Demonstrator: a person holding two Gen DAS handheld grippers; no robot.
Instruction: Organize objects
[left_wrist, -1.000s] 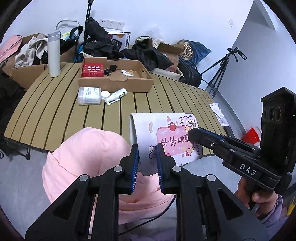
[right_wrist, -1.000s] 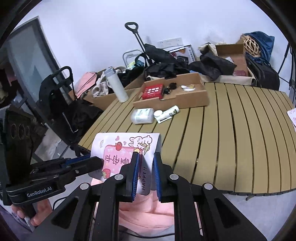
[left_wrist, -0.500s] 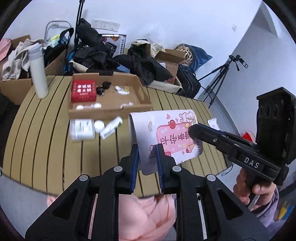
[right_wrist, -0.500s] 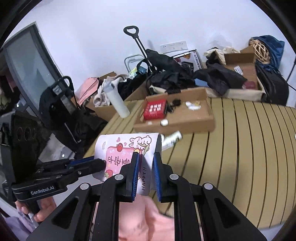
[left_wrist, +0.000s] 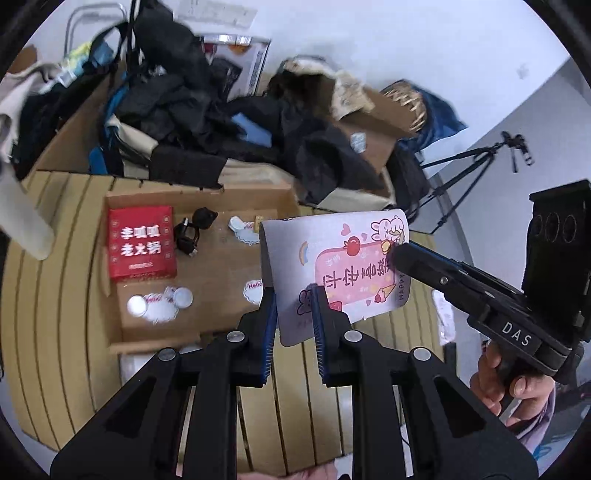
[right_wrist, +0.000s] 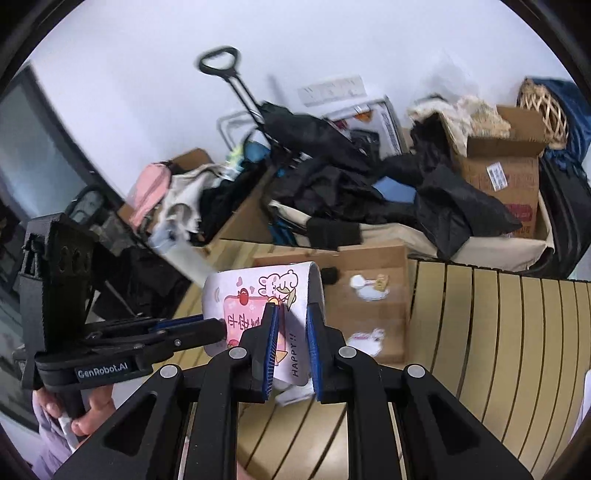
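Slatted table (left_wrist: 66, 369), cartoon bag (left_wrist: 332, 266) above cardboard tray (left_wrist: 207, 325), left gripper (left_wrist: 293, 317) and right gripper (right_wrist: 291, 332) clamping its edges

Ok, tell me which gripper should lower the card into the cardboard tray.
Left, probably. The left gripper holds the cartoon card at its edge nearest the cardboard tray; the right gripper clamps the other edge, over the slatted table.
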